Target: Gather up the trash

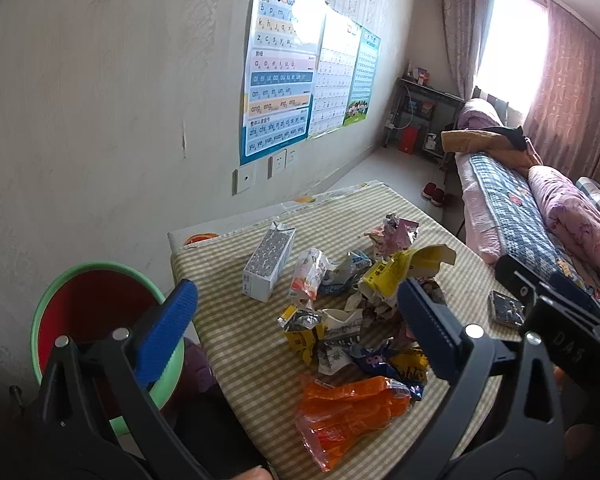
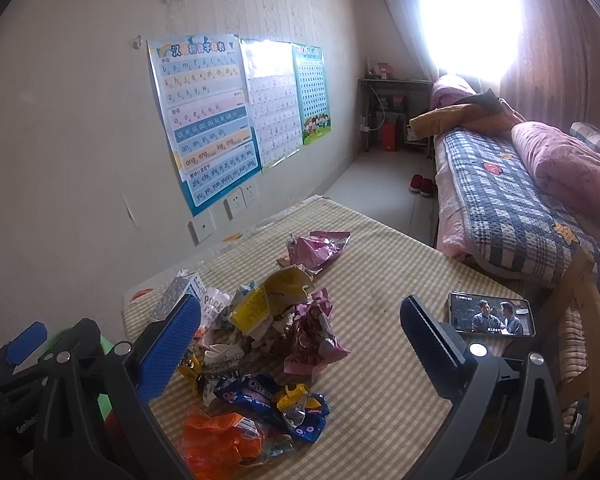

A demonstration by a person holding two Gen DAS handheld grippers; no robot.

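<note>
While both hand-held grippers (image 1: 296,316) (image 2: 300,340) gape | crinkly foil wrappers (image 2: 260,344) heaped | gingham table (image 2: 380,264)

"OREO" on blue wrapper (image 2: 260,394)

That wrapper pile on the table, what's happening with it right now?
A person holds two grippers over the striped table. Both the left gripper and the right gripper are open and empty, above the wrapper pile. Nothing is picked up yet. A green bin with a red liner sits beside the table, and a phone playing video lies apart from the trash.
</note>
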